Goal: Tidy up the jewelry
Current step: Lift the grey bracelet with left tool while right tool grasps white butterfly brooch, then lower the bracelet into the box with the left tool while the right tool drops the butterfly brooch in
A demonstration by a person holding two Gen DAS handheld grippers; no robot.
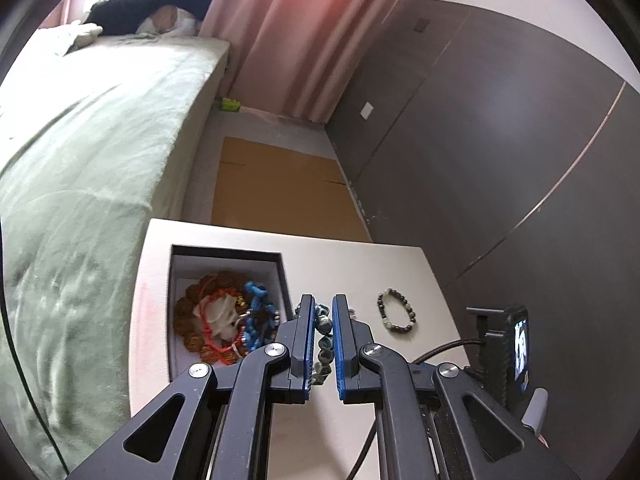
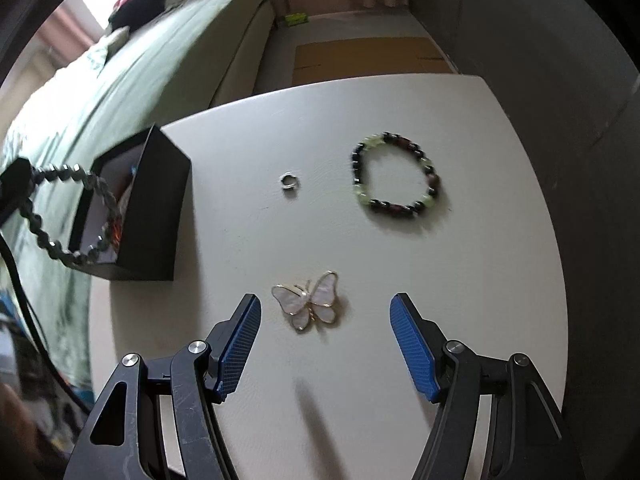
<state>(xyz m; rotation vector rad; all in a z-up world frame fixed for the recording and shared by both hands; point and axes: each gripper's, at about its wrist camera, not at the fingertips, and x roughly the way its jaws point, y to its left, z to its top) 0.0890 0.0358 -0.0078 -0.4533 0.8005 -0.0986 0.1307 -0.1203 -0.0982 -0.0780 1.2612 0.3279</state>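
My left gripper (image 1: 322, 300) is shut on a strand of grey-blue beads (image 1: 325, 344), which runs down between its pads. In the right wrist view that bead strand (image 2: 60, 216) hangs as a loop over the open black box (image 2: 156, 208). The box (image 1: 224, 256) holds several pieces: brown beads, red cord, blue beads. My right gripper (image 2: 326, 299) is open just above the white table (image 2: 440, 280), with a pearly butterfly brooch (image 2: 308, 300) lying between its fingertips, untouched. A small silver ring (image 2: 287, 181) and a green-and-dark bead bracelet (image 2: 396, 176) lie further back.
The bracelet (image 1: 397, 316) lies right of the box on the table (image 1: 352, 268). A bed with a green cover (image 1: 80, 160) runs along the left. Flat cardboard (image 1: 276, 188) lies on the floor beyond. A dark cabinet wall (image 1: 500, 140) stands to the right.
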